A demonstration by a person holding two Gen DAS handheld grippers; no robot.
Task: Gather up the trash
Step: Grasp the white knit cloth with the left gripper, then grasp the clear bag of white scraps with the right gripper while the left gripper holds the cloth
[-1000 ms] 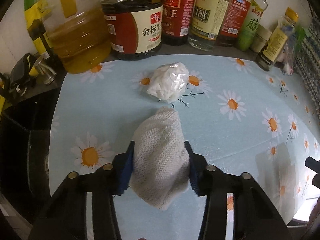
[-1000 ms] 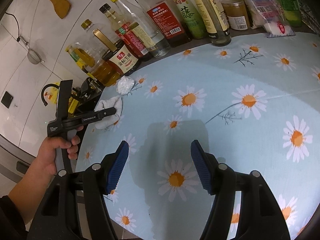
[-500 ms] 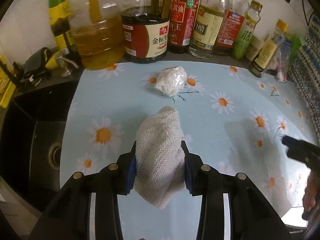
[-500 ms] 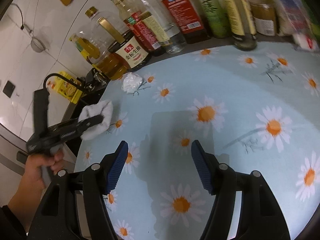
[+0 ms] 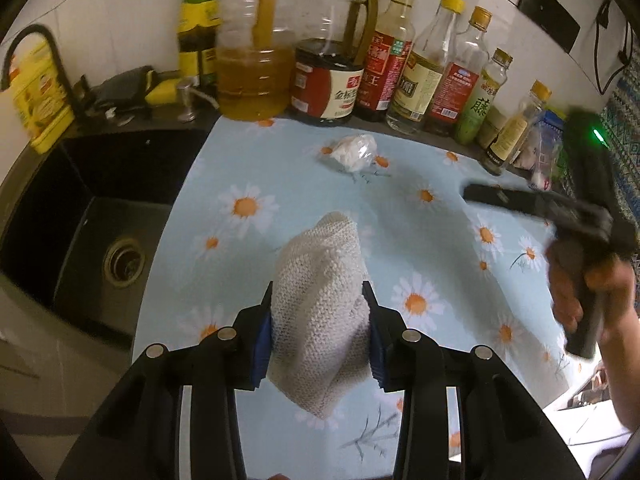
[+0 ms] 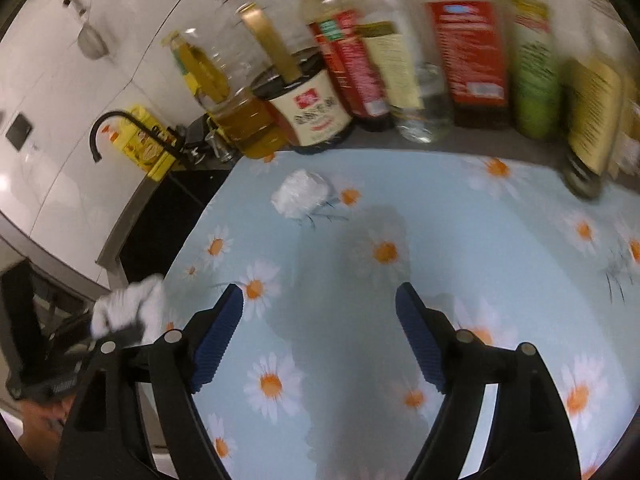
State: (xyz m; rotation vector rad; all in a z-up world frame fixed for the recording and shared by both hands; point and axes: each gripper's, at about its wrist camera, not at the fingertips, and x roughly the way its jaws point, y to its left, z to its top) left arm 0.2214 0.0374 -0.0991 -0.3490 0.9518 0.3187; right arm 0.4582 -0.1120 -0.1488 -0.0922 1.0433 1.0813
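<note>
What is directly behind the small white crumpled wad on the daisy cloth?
Behind the white wad stands a row of bottles, nearest the dark soy sauce jug. The wall behind them is partly covered.

The green bottle point(image 5: 474, 114) reads "藤"; the soy-sauce jug point(image 5: 326, 80) reads "金标".

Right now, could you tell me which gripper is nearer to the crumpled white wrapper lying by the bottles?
Right. The right gripper is empty, jaws opening, pointed at the wrapper just ahead. The left gripper sits further back, shut on a knitted cloth.
</note>
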